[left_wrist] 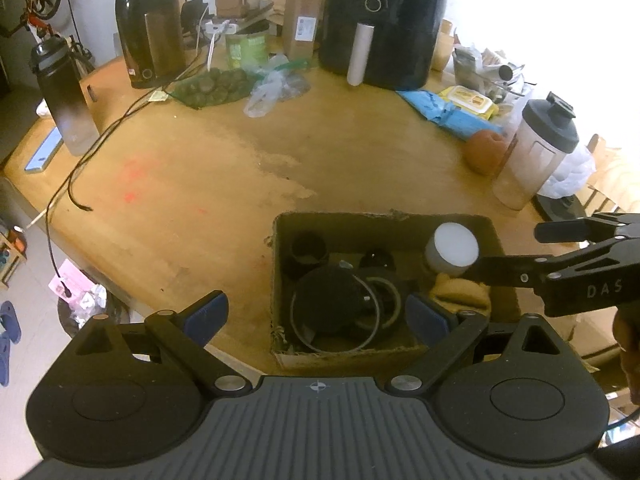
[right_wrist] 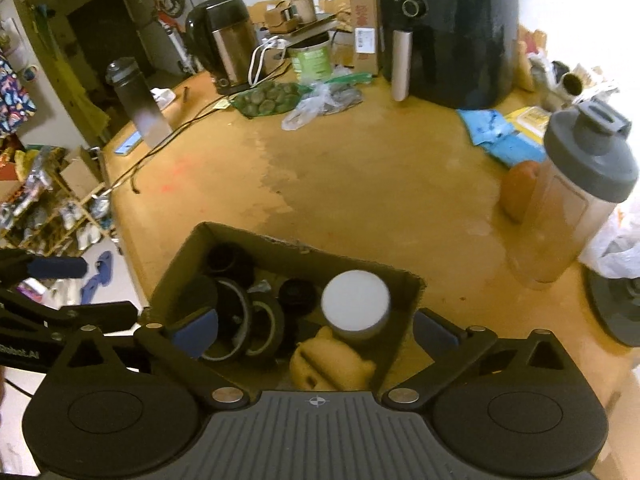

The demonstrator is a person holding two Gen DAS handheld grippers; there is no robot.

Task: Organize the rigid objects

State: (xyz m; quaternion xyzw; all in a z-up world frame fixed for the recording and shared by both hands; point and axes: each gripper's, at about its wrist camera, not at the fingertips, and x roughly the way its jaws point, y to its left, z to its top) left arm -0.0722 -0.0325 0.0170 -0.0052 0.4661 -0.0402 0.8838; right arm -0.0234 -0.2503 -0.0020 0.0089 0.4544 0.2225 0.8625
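The white-lidded jar rests inside the cardboard box on the counter. Right gripper: spread wide, empty. Left gripper: spread, empty.

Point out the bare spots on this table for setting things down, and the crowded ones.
Widest bare patch: mid-table, between the box, the cable and the green net bag. A smaller one lies between the box and the shaker bottle. Crowded: the far edge around the kettle and air fryer, the right edge, and inside the box.
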